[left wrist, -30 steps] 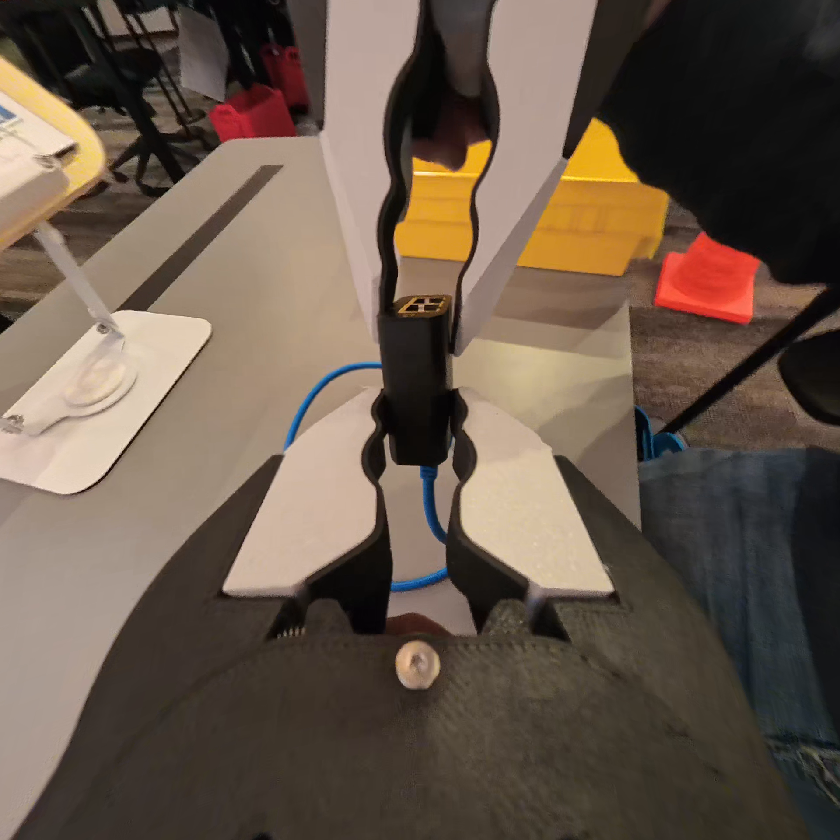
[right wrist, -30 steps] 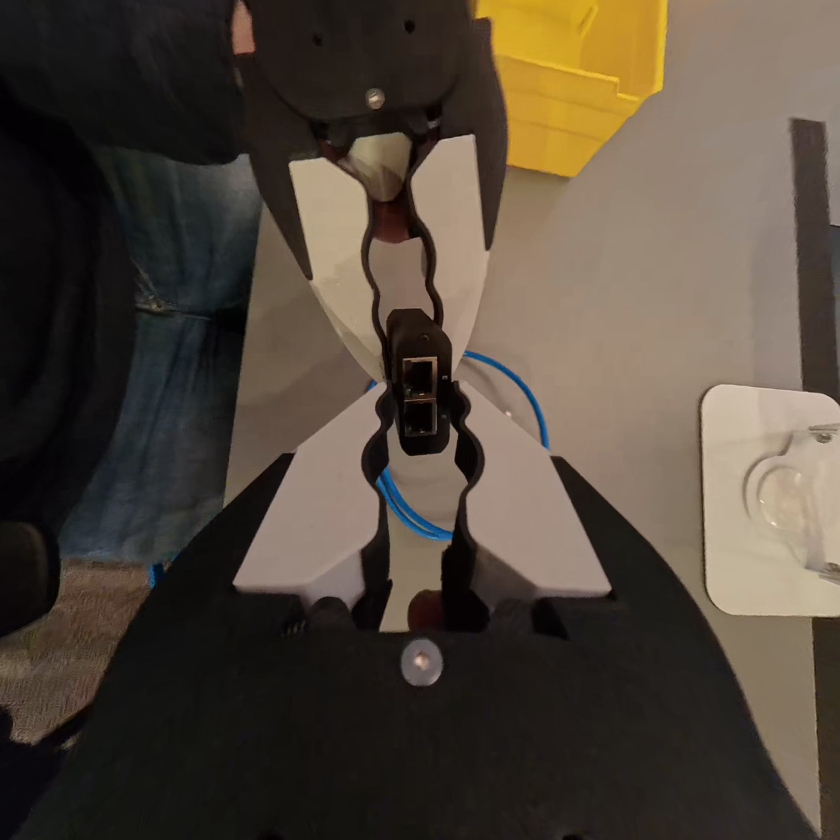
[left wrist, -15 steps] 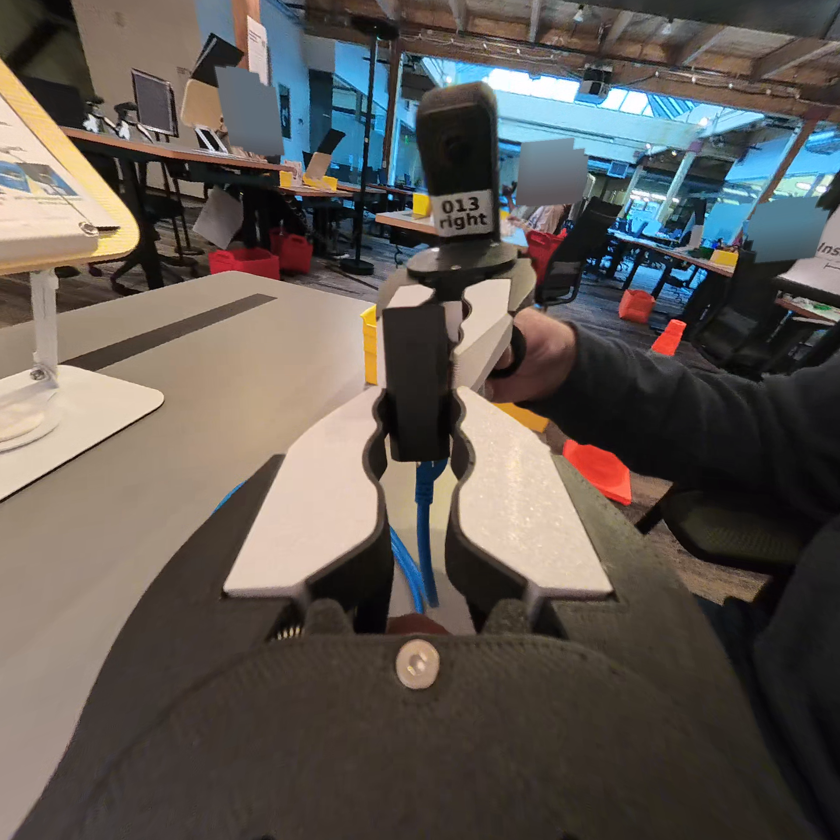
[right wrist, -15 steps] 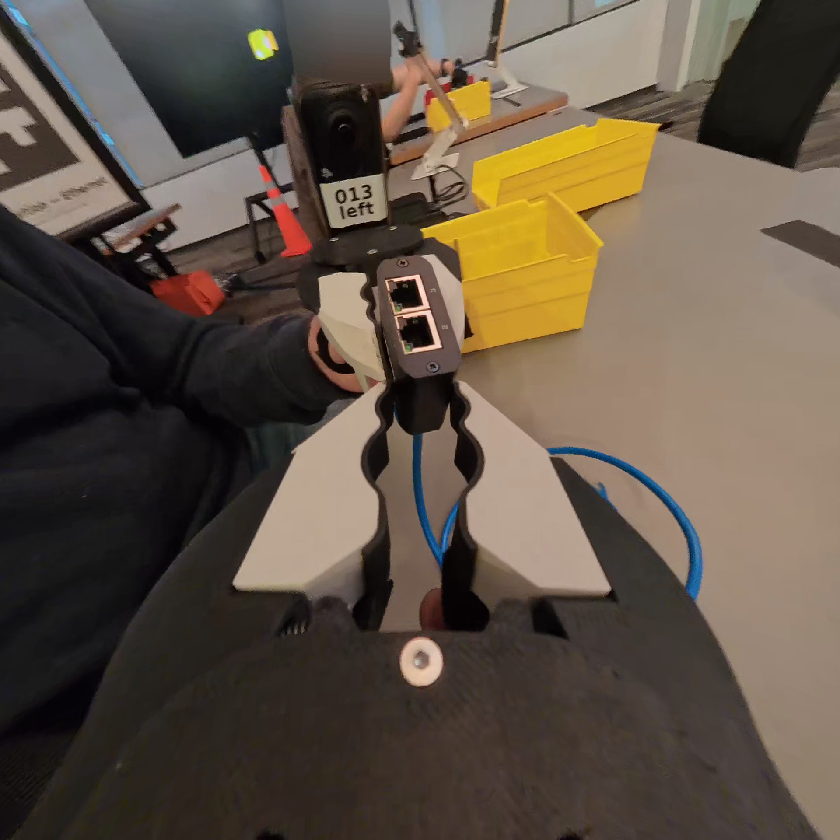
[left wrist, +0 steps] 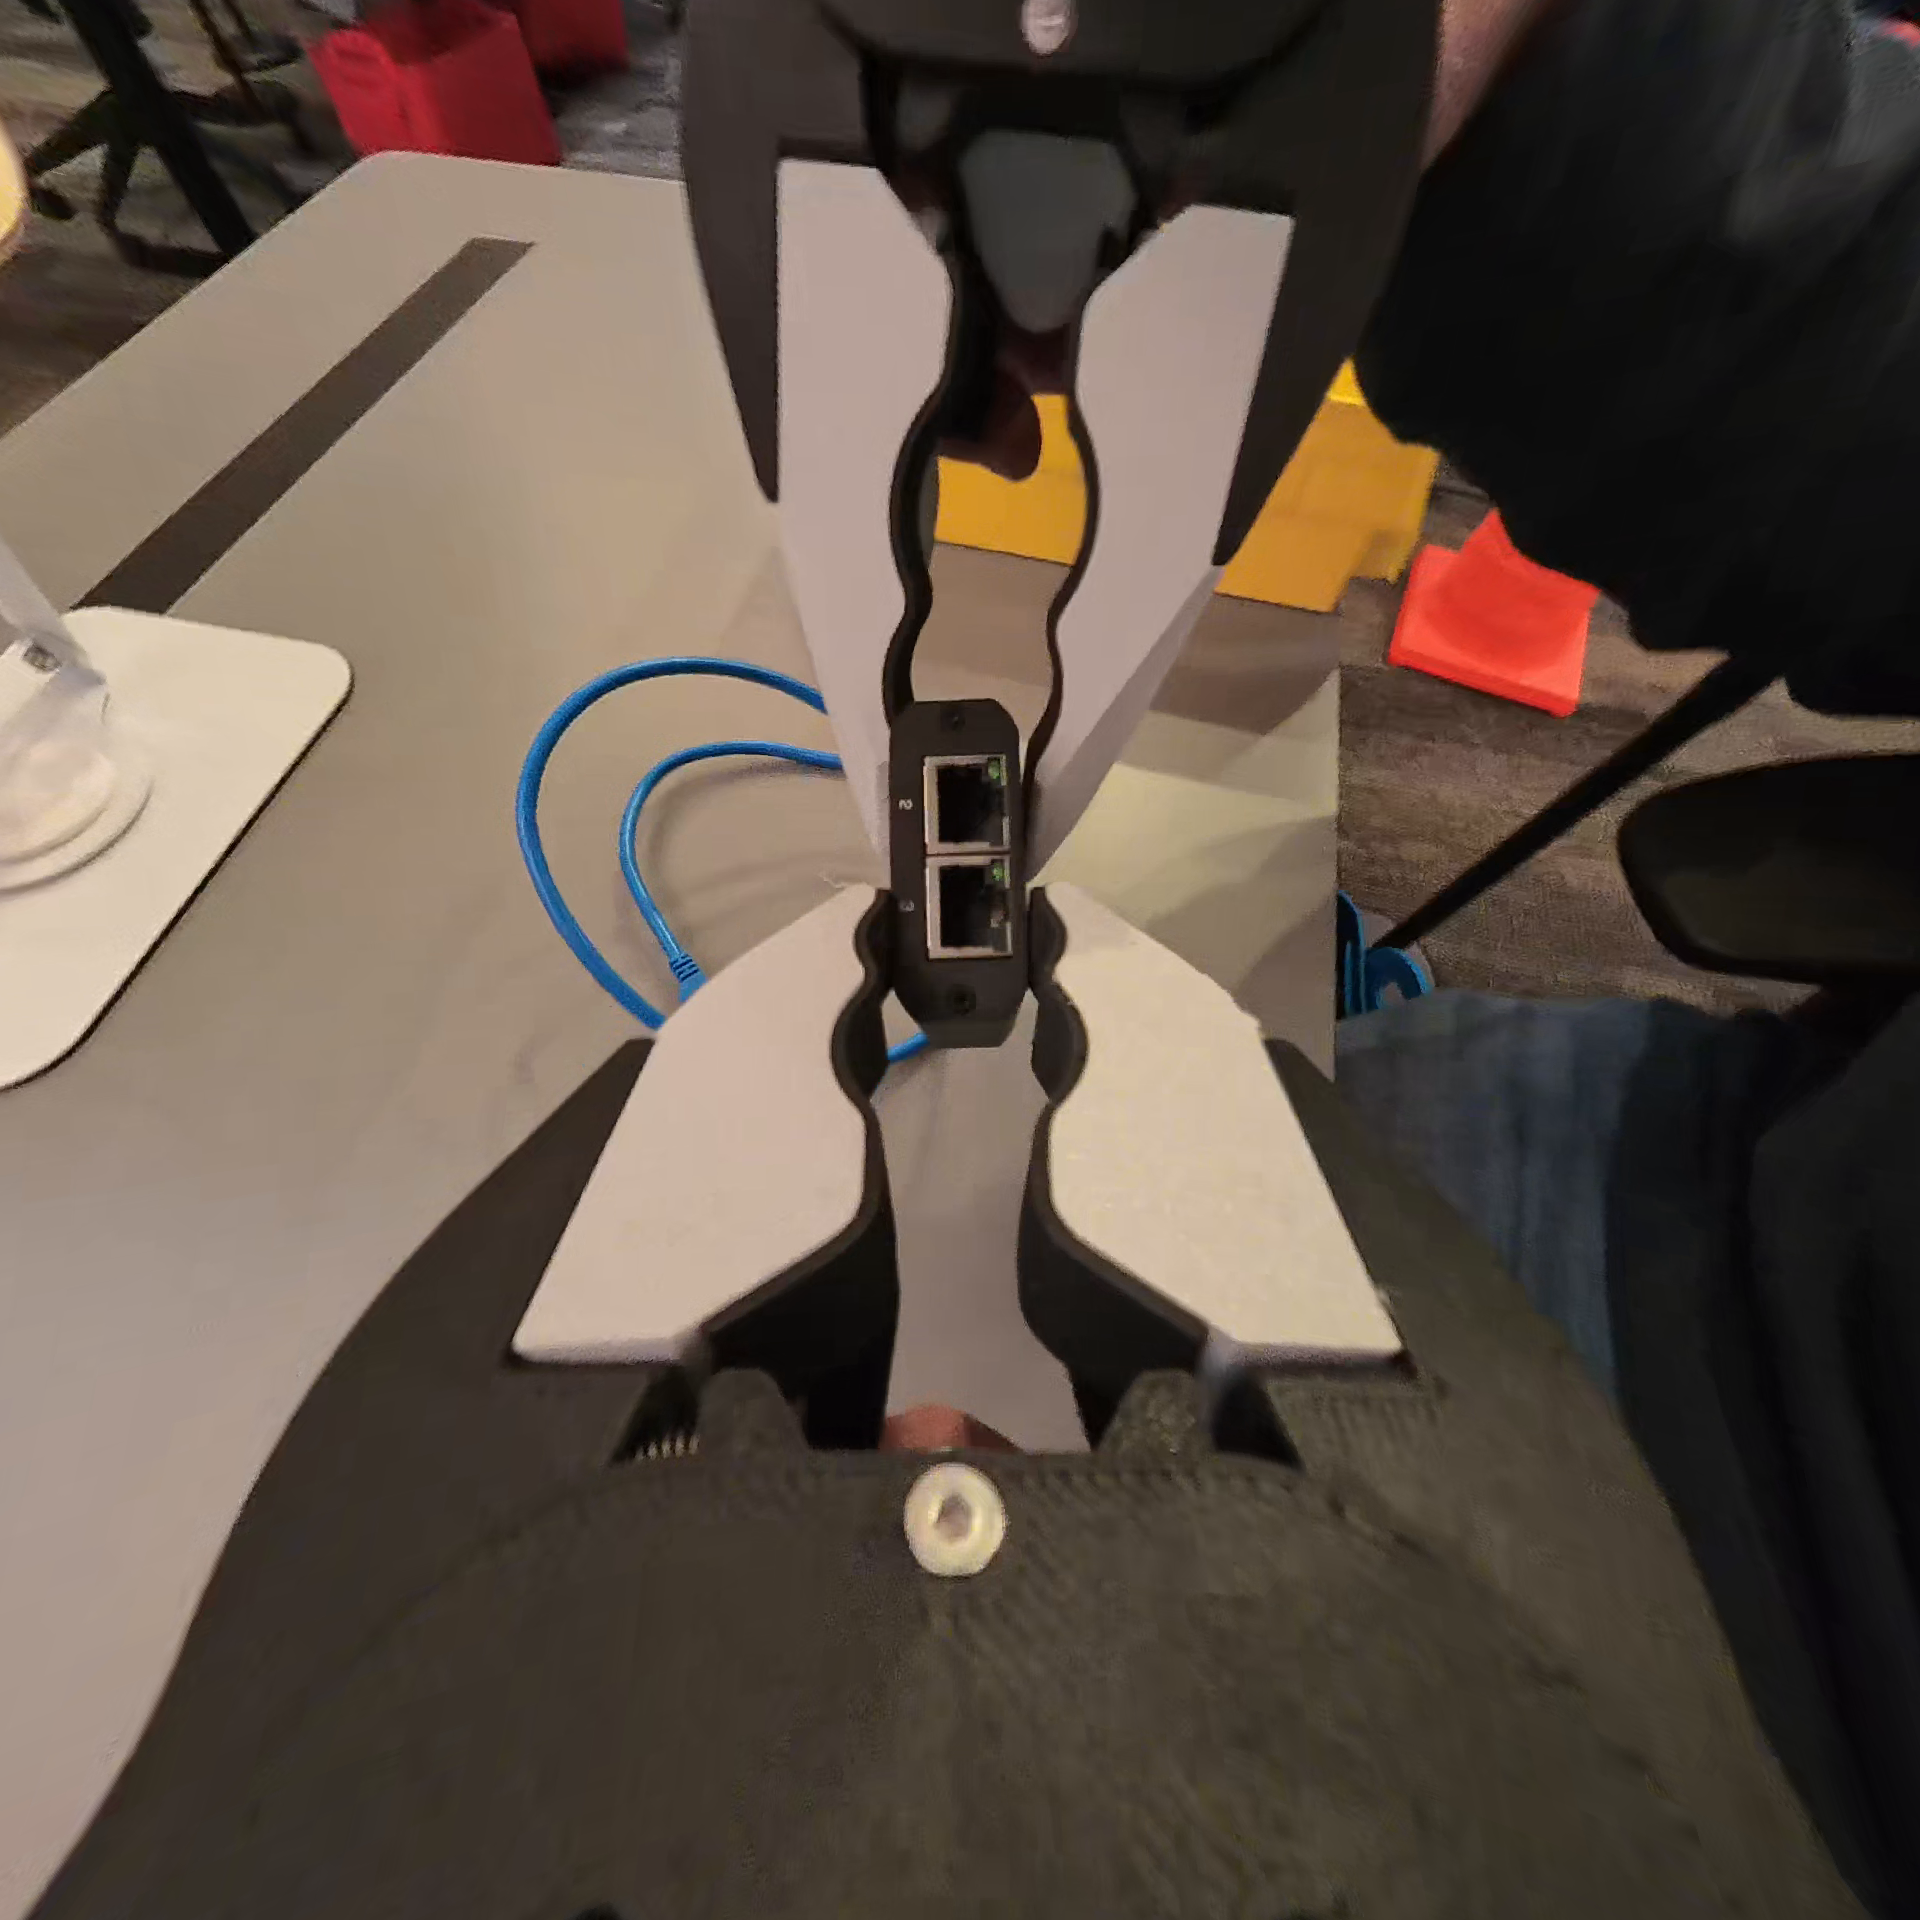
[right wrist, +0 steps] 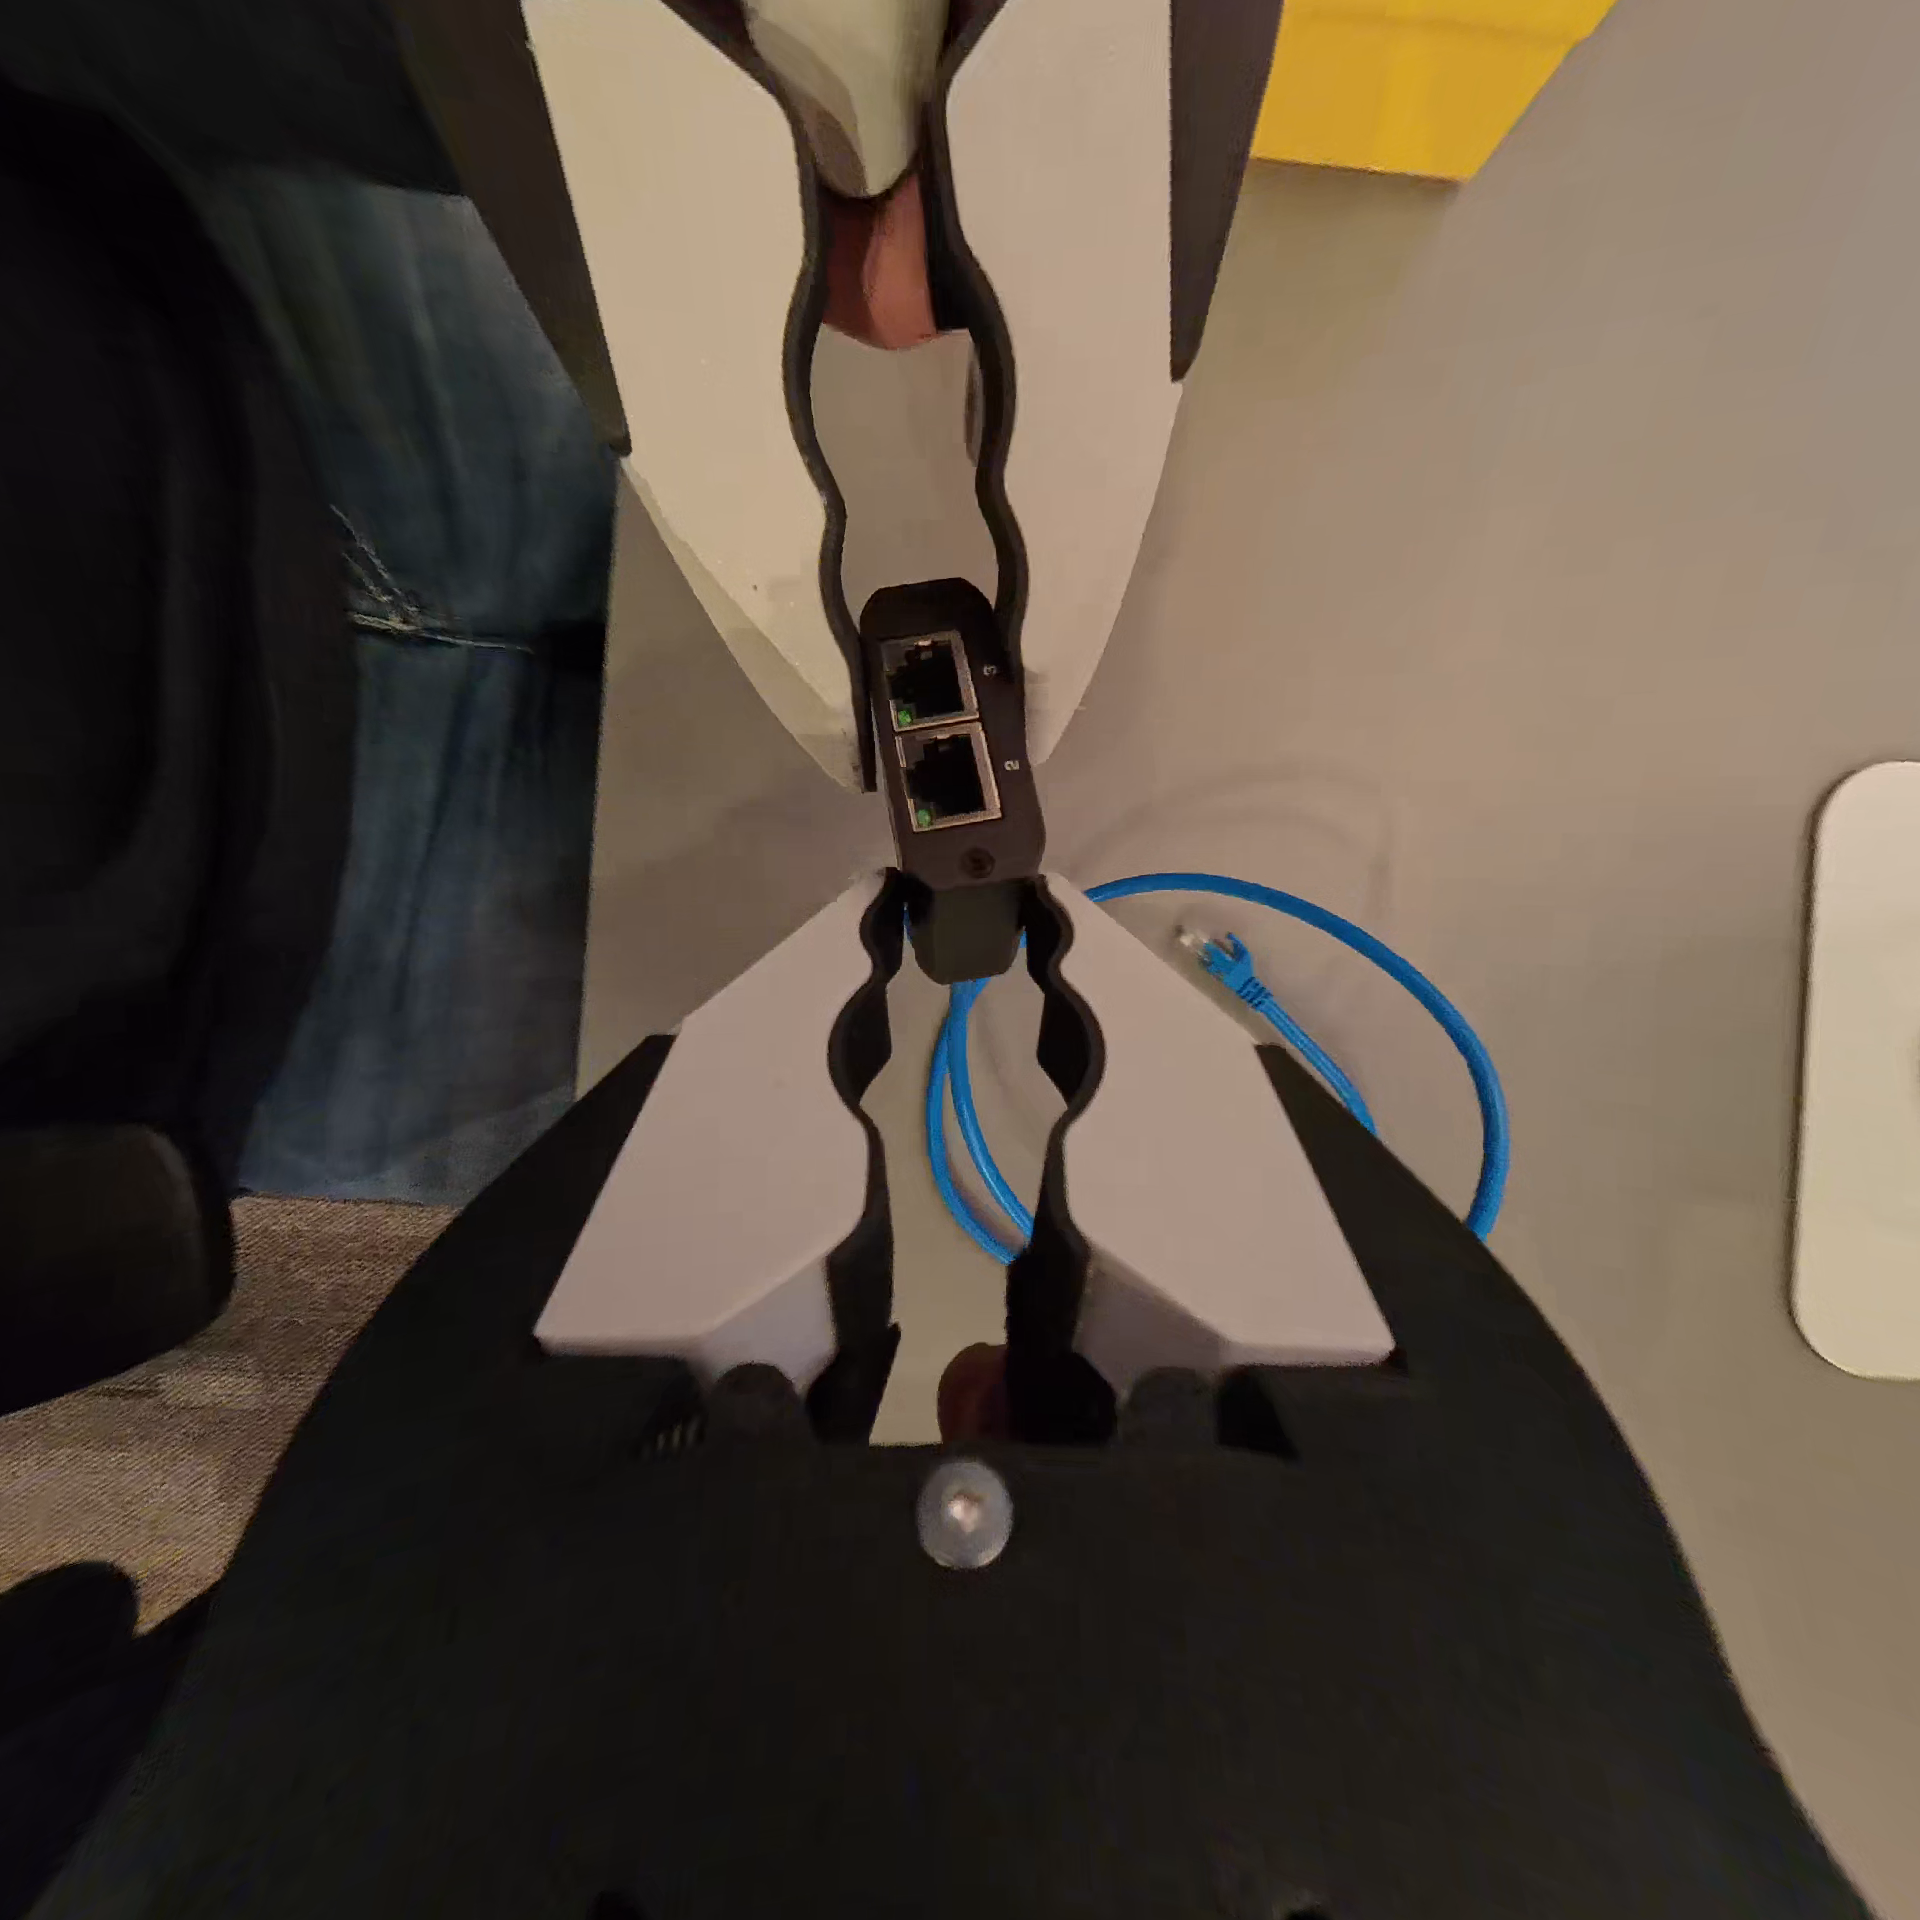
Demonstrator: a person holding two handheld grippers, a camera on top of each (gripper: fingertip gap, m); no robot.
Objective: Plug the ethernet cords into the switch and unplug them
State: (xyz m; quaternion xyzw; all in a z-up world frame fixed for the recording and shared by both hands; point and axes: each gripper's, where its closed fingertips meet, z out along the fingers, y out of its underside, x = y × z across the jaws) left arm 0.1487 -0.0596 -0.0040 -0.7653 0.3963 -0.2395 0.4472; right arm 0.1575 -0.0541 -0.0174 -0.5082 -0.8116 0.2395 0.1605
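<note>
A small black switch (left wrist: 961, 873) with two empty ports on its face is held above the grey table (left wrist: 416, 644). My left gripper (left wrist: 958, 956) is shut on its near end. My right gripper (left wrist: 966, 727) comes in from the top and is shut on its far end. In the right wrist view the switch (right wrist: 951, 748) sits between my right gripper (right wrist: 966, 920) below and the left gripper (right wrist: 940, 707) above. A blue ethernet cord (right wrist: 1226, 883) lies looped on the table, with one plug (right wrist: 1231, 961) free. Its other end runs under the switch, hidden. The free plug also shows in the left wrist view (left wrist: 683, 971).
A white stand base (left wrist: 156, 790) sits on the table to the left, also in the right wrist view (right wrist: 1860, 1091). A yellow bin (left wrist: 1309, 520) and an orange cone (left wrist: 1496, 634) are beyond the table's edge. A person's jeans-clad leg (left wrist: 1558, 1143) is beside the table. A dark strip (left wrist: 312, 416) crosses the tabletop. My two grippers' fingertips are within a few centimetres of each other.
Both views have swung from level back down onto the table. The switch has turned so that its port face now shows in both views. Both grippers have stayed shut on it.
</note>
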